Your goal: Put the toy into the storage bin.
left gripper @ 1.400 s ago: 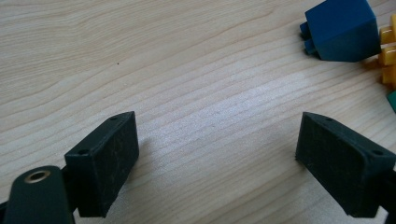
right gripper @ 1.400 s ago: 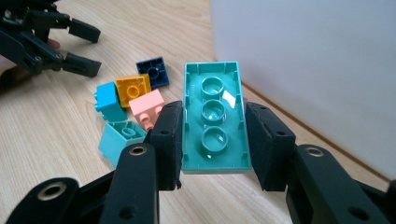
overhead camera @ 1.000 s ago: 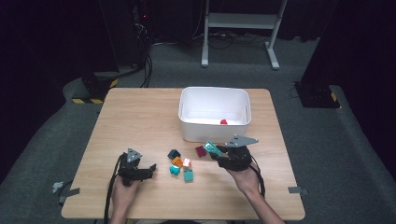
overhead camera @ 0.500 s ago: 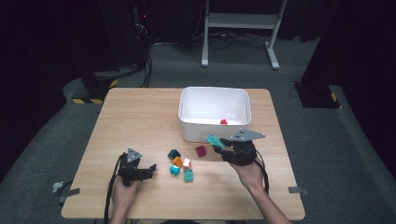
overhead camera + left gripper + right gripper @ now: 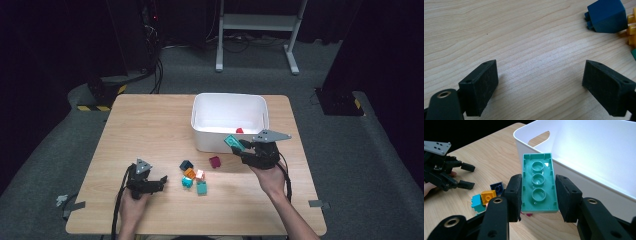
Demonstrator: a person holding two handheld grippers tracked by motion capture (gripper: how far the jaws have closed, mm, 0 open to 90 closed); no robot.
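Observation:
My right gripper [image 5: 241, 146] is shut on a teal brick [image 5: 231, 141], held off the table just in front of the white bin [image 5: 215, 141]. In the right gripper view the teal brick [image 5: 539, 182] sits underside-up between the jaws of the right gripper [image 5: 539, 188], close to the bin's near wall [image 5: 584, 182]. A red brick [image 5: 239, 130] lies inside the bin. My left gripper [image 5: 161, 181] rests open on the table at the front left. Its own view shows the left gripper [image 5: 540, 75] with bare wood between the jaws and a dark blue brick [image 5: 607, 16] farther off.
Loose bricks lie between the grippers: dark blue [image 5: 186, 164], orange [image 5: 189, 173], maroon [image 5: 215, 161], small teal [image 5: 187, 182] and green [image 5: 202, 188]. A yellow brick [image 5: 631, 30] lies beside the blue one. Bare wood lies left of the bin.
My right gripper has lifted the teal brick and carried it away from me toward the bin's front wall. The left gripper has stayed put.

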